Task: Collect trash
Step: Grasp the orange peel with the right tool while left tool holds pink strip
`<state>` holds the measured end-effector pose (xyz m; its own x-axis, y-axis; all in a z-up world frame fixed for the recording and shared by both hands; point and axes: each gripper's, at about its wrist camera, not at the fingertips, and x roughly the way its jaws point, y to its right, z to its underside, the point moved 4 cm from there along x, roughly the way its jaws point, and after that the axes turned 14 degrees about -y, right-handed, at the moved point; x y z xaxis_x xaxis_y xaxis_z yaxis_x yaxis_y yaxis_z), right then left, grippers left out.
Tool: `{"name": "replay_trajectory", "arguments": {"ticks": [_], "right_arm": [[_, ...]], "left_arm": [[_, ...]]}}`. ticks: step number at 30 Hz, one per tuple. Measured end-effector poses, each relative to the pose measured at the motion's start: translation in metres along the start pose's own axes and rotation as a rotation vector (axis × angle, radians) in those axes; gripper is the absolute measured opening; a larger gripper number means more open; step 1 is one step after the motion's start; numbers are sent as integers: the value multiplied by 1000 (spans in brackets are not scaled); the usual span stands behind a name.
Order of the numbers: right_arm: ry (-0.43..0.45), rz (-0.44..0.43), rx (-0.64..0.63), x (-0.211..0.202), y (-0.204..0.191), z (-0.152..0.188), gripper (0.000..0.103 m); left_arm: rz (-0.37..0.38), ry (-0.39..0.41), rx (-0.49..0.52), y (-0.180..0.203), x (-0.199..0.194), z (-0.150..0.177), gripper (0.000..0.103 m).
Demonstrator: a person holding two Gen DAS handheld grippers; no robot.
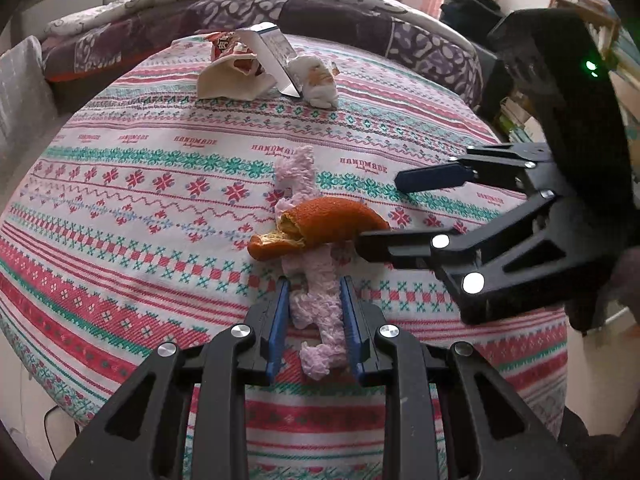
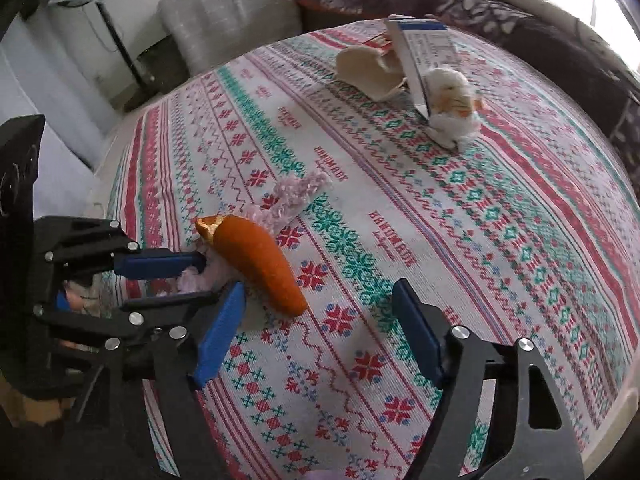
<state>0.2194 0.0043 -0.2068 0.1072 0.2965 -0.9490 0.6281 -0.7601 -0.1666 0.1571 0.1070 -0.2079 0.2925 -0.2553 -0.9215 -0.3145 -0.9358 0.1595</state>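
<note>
Nearest the left wrist camera, the left gripper point(image 1: 314, 300) is seen clenched on a crumpled pink tissue point(image 1: 316, 300), whose twisted length is pinched between the two blue pads point(image 1: 280, 320) and runs forward over the patterned tablecloth point(image 1: 140, 200). Across the tissue, just beyond the fingertips, a curled strip of orange peel point(image 1: 320, 224) is laid.

From the right, the right gripper point(image 1: 384, 216) is brought in beside the peel; its jaws are parted, one finger tip seen right at the peel's end, and nothing is pinched between them. In the right wrist view, the same gripper point(image 2: 320, 304) is shown with its blue pads point(image 2: 218, 332) well apart over bare cloth, and the orange peel point(image 2: 260, 264) is found just ahead of the left-hand pad, not between the two. The left gripper point(image 2: 202, 276) is seen there at the left, shut upon the pink tissue point(image 2: 292, 196), which emerges beyond the peel.

Farther off, toward the far edge of the table, a group of trash is gathered: a torn beige wrapper point(image 1: 228, 80), a folded blue-and-white carton point(image 1: 276, 56) and a balled white tissue point(image 1: 318, 82) with orange stains, lying just beside one another.
</note>
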Motion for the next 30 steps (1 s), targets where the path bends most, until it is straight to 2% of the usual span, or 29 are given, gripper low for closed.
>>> {"name": "replay_trajectory", "arguments": {"ticks": [2,4,8,12,19,22,23,24,26,27,29,30], "right_arm": [[-7,-44,3,1,-1,-7,64],[-22,-37,-15,4,-7,-14,56],[-32,46,-34,10,-14,-20,13],[-5,72,60,7,3,-15,9],[27,187,259,-10,43,8,9],[22,201,313,-16,54,20,11],[27,196,316,-18,55,24,19],[34,190,312,-20,55,27,44],[90,220,293,-29,53,29,73],[107,233,279,-32,51,27,75],[103,228,253,-32,50,16,75],[99,233,238,-30,48,11,77]], "left_arm": [[9,0,6,-1,-1,2,26],[18,-1,6,-3,-2,2,26],[27,4,-9,-7,-4,5,26],[18,9,-29,-14,-7,10,26],[-19,32,-113,-32,-14,20,25],[-23,38,-133,-38,-17,24,25],[-26,38,-130,-38,-18,24,25],[-30,37,-124,-39,-18,25,25],[-35,32,-109,-38,-18,25,27],[-37,30,-101,-38,-18,23,28],[-37,24,-90,-35,-17,19,41],[-43,22,-87,-34,-16,16,44]]}}
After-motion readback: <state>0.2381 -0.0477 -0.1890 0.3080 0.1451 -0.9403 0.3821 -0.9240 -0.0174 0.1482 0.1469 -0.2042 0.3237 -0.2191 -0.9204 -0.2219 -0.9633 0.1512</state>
